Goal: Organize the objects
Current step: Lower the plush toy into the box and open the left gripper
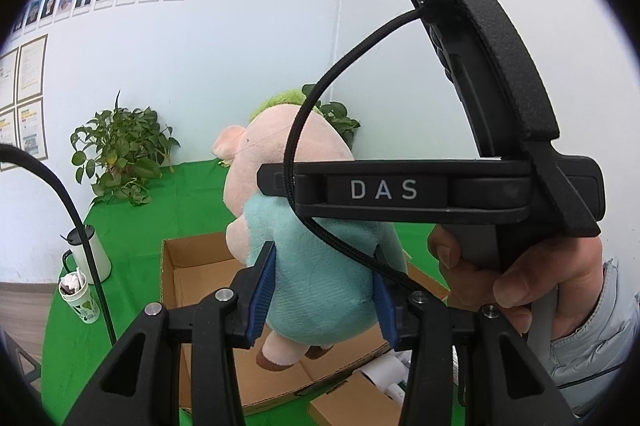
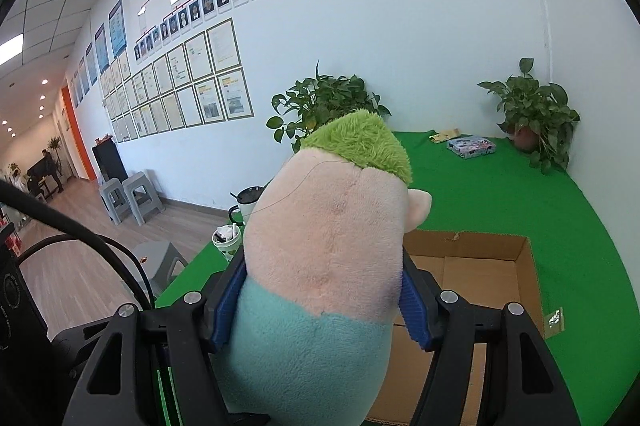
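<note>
A plush pig [image 1: 320, 258] with pink head, green hair and a teal body hangs above an open cardboard box [image 1: 200, 266] on the green mat. My left gripper [image 1: 324, 294] is shut on its teal body. My right gripper [image 2: 324, 302] is shut on the same plush pig [image 2: 320, 266] at the neck, seen from behind, with the box [image 2: 480, 266] beyond it. The right gripper's black body marked DAS [image 1: 432, 190] and the hand holding it cross the left wrist view.
A white jug [image 1: 90, 254] and a cup [image 1: 80, 296] stand at the mat's left edge. Potted plants [image 2: 324, 106] [image 2: 532, 114] stand by the wall. A flat packet [image 2: 471, 146] lies at the back. White items [image 1: 384, 374] and a small carton [image 1: 352, 402] lie beside the box.
</note>
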Action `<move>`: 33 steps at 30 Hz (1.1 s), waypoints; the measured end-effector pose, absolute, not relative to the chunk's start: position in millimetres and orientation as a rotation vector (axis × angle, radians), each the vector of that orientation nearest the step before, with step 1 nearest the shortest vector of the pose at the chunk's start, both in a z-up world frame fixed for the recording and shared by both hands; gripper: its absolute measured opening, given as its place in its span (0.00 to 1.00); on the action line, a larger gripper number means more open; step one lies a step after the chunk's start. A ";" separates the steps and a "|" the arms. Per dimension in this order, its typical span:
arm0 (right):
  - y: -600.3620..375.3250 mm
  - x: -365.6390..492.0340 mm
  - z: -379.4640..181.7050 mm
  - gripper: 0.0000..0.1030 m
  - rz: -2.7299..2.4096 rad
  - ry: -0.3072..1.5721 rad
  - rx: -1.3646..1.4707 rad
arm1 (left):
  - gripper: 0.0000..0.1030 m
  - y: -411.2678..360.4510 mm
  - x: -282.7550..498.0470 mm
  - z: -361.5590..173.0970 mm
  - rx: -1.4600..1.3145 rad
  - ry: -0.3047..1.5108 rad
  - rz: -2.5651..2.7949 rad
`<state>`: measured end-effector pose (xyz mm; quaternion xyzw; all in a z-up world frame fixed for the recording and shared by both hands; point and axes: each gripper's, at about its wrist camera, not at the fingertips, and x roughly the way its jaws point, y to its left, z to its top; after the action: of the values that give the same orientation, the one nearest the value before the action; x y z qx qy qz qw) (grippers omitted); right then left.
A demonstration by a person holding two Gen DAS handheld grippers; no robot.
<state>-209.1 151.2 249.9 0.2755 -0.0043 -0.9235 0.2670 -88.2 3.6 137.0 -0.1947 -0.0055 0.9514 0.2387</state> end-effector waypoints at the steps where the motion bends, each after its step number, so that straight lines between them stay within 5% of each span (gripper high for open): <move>1: 144.7 -213.5 246.7 0.62 -2.489 -0.009 0.751 | 0.42 0.8 -89.4 135.3 -0.539 -0.023 2.605; 33: -8.6 -375.2 -23.7 0.63 -2.231 -0.017 1.307 | 0.42 -87.1 -163.3 -10.5 -1.057 -0.384 2.573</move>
<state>-375.2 -8.6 -23.7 0.4862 -0.0064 -0.8296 0.2745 -163.3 -87.1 -10.5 -0.3713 -0.1348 0.9035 0.1662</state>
